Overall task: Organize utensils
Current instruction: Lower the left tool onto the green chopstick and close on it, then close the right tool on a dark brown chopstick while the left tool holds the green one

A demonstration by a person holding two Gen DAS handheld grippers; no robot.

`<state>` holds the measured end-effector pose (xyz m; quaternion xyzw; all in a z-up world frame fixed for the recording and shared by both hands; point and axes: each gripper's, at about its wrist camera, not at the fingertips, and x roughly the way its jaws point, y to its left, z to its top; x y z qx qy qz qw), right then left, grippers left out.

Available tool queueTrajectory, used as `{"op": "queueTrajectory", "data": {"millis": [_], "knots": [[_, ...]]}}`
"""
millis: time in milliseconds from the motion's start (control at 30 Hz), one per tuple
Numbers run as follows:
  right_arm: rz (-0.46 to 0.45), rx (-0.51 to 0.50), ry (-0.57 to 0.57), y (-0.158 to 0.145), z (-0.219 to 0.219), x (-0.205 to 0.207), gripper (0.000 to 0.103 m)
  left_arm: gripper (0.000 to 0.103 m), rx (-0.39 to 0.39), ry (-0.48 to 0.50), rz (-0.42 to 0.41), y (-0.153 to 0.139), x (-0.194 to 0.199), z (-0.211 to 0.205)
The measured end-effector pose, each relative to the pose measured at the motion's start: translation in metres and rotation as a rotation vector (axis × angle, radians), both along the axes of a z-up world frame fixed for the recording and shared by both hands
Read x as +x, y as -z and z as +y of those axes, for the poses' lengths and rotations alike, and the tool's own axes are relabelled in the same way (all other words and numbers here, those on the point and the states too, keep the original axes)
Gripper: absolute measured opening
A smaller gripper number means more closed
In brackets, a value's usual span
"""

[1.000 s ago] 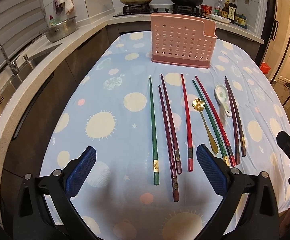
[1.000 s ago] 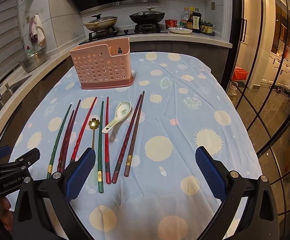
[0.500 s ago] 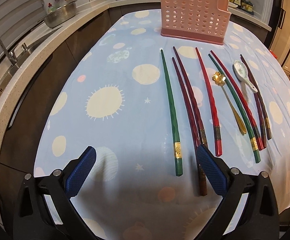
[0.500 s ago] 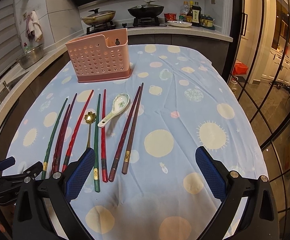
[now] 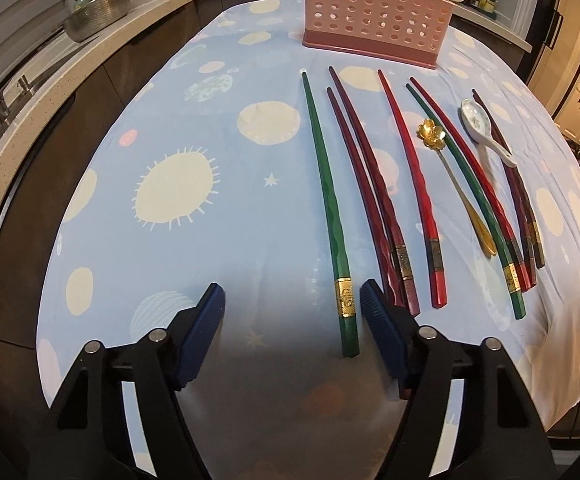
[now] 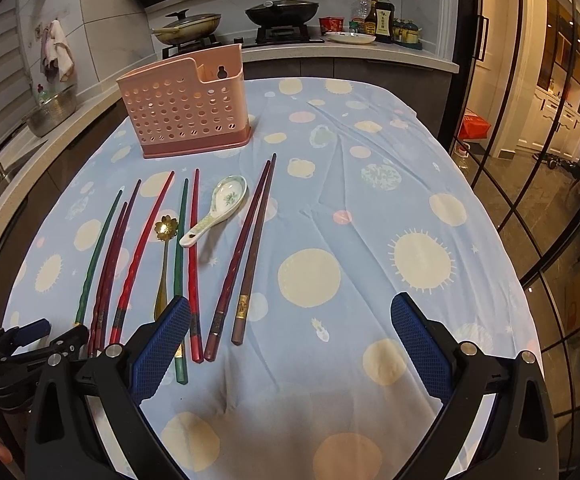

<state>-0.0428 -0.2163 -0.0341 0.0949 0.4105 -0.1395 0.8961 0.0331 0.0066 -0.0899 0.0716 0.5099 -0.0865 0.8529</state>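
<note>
Soft blue tablecloth with pale sun dots. Perforated pink plastic holder at far end. Left gripper, ribbed blue pads, jaws just closing, part-spread, around butt of tapered green chopstick, untouched, nearer right pad. Right gripper spread wide over bare cloth.
</note>
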Motion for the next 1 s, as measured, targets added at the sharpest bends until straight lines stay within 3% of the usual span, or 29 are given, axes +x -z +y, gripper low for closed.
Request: {"op": "queueTrajectory", "data": {"millis": [300,367,667,1000], "knots": [[0.01,-0.005,-0.008,0.005,0.003,0.005,0.096,0.022,-0.045,0.041,0.018,-0.006,-0.001,0.001],[0.011,-0.004,-0.012,0.005,0.004,0.006,0.096,0.007,-0.057,0.049,0.026,-0.007,0.0,0.002],[0.005,-0.012,-0.024,0.004,0.005,0.018,0.095,0.007,-0.104,0.068,0.039,-0.011,0.004,-0.002],[0.068,0.013,-0.024,0.026,0.0,0.026,0.075,0.007,-0.1,0.058,0.045,-0.01,0.013,-0.002]]}}
